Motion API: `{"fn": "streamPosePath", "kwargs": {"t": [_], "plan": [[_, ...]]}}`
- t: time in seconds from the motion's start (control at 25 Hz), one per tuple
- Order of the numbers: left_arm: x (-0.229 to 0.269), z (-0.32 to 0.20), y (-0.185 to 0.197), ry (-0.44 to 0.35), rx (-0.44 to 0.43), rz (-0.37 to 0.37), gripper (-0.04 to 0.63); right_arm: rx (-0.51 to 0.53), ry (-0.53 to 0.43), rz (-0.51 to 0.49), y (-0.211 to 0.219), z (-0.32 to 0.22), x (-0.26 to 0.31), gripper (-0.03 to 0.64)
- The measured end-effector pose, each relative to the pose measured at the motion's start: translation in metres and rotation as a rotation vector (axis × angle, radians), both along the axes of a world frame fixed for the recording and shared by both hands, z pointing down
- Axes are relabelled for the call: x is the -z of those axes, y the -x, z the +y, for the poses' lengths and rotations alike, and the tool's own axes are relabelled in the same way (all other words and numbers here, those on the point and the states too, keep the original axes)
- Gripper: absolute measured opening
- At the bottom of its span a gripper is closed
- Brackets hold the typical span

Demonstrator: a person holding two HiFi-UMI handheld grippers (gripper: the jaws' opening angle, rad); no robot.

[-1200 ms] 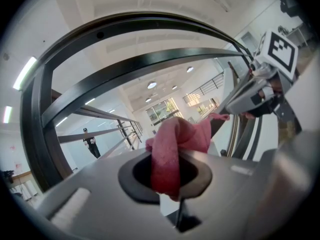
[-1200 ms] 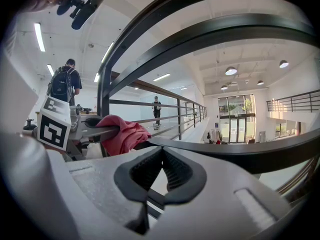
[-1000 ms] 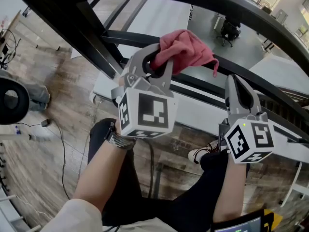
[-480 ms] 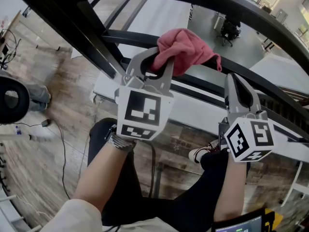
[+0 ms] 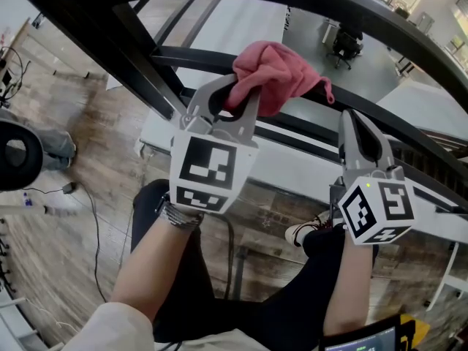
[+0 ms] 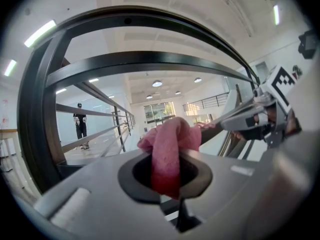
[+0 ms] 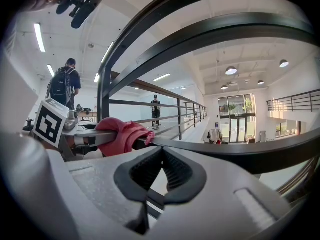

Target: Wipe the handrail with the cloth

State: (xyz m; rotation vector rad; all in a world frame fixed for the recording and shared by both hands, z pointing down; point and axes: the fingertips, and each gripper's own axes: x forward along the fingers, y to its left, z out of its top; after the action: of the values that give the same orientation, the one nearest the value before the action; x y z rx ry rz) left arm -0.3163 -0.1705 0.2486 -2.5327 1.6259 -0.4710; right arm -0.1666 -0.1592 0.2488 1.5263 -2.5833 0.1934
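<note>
Maybe the pink cloth (image 5: pixel 278 68), pinched shut in our left fingers (image 5: pixel 205 101) on the black rail (image 5: pixel 197 58), slips out and falls far down when we rub, since our right fingers (image 5: pixel 351 134) are closed on nothing.

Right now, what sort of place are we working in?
Probably an upper-floor gallery in a large building: the black handrail overlooks a lower floor with a chair, and more railings line an open hall.

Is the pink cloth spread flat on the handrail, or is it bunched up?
Bunched up. The pink cloth sits as a crumpled lump on the handrail, one end pinched in the shut left gripper.
</note>
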Motion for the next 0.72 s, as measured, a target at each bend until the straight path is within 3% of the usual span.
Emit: {"fn": "streamPosePath", "kwargs": {"t": [0.72], "plan": [[-0.0088,0.0024,-0.0066,0.055,-0.038,0.013,0.030,0.005,0.001,-0.002,0.0020,0.0001,0.0006,0.002]]}}
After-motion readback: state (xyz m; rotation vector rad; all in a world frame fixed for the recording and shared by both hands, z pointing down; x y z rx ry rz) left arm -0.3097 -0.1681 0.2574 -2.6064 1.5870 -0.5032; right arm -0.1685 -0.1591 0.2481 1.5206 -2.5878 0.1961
